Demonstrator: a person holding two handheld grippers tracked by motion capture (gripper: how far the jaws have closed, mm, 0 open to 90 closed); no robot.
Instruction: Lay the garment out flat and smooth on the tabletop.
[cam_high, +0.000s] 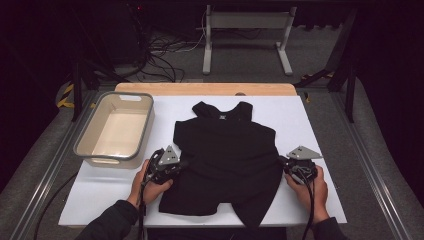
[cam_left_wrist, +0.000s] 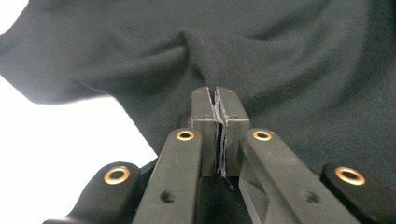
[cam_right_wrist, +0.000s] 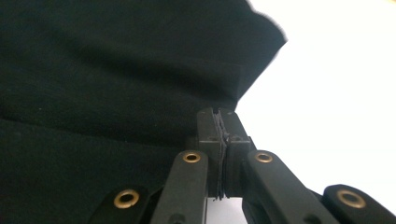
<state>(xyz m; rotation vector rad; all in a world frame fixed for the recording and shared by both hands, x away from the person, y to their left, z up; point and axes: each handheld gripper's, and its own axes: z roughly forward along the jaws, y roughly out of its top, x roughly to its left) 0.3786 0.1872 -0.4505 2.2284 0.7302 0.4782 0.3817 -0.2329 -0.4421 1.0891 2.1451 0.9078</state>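
Black shirt (cam_high: 227, 160) flat on white table (cam_high: 310, 125). Left gripper (cam_high: 181, 164) and right gripper (cam_high: 281, 162) pinching its side edges tight. Fold step, likely. Next: lift both sides evenly.

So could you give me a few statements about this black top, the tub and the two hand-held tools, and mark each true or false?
1. Both grippers are shut on the sides of the black top. True: left gripper and right gripper each pinch fabric.
2. The beige tub has clothes in it. False: it holds nothing.
3. The tub sits left of the top. True.
4. The top is folded into a neat square. False: it lies spread out on the white table, neckline away from the person.
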